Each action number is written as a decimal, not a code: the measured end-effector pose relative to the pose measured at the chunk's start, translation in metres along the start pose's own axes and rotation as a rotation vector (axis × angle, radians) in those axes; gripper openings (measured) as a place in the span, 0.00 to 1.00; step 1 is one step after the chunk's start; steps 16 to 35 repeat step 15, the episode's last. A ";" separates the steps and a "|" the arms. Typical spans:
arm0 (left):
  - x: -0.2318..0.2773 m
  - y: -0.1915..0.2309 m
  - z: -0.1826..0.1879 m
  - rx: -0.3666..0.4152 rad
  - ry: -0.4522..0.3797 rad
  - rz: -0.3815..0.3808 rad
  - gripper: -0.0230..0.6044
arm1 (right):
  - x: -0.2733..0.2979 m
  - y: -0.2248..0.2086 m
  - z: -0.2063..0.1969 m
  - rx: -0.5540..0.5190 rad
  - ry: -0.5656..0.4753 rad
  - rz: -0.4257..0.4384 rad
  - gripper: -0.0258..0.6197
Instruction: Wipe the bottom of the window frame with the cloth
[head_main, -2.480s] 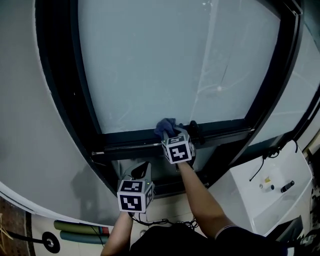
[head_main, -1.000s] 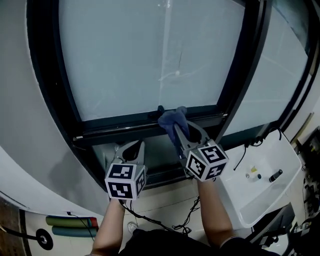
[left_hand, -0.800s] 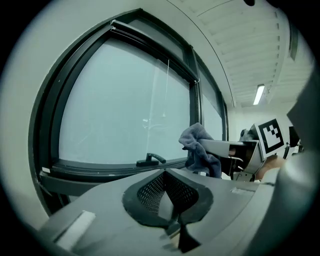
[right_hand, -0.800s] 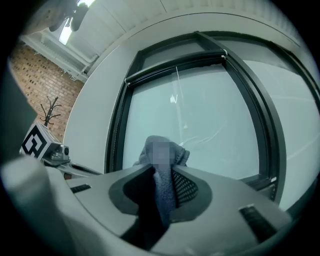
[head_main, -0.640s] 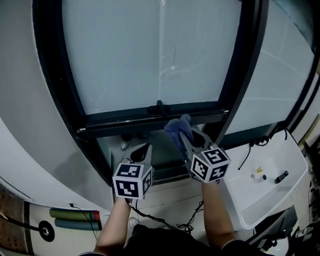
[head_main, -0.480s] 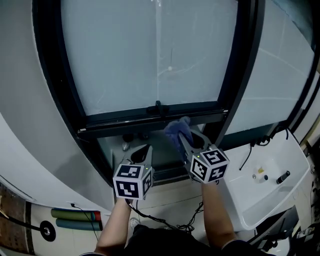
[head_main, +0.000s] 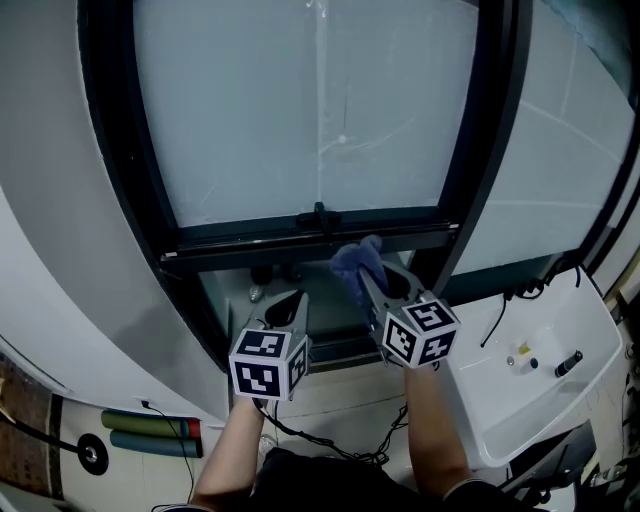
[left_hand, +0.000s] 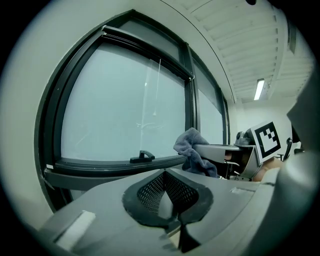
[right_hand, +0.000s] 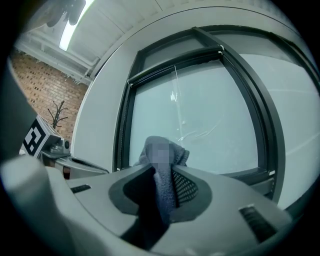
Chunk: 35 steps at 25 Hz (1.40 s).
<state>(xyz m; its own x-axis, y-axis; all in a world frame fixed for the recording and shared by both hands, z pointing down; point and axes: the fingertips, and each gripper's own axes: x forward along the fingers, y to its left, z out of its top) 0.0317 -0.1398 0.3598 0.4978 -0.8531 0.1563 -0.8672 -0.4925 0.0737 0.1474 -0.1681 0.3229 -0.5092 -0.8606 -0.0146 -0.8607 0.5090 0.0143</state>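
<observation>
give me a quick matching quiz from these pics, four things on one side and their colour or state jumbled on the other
Things:
1. cloth
2. left gripper
3. right gripper
4. window handle

Colour or state:
A. black, sitting on the bottom rail of the frame
B. shut, nothing between its jaws
C. blue-grey and bunched up
D. shut on the cloth

Pairs: 1-C, 2-B, 3-D, 4-A
</observation>
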 end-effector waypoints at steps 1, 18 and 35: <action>-0.001 -0.001 -0.001 -0.001 0.000 0.000 0.05 | -0.001 0.001 0.000 -0.001 0.002 0.003 0.19; -0.012 -0.011 -0.003 -0.002 -0.002 0.002 0.05 | -0.013 0.005 0.004 -0.009 -0.008 0.012 0.19; -0.012 -0.011 -0.003 -0.002 -0.002 0.002 0.05 | -0.013 0.005 0.004 -0.009 -0.008 0.012 0.19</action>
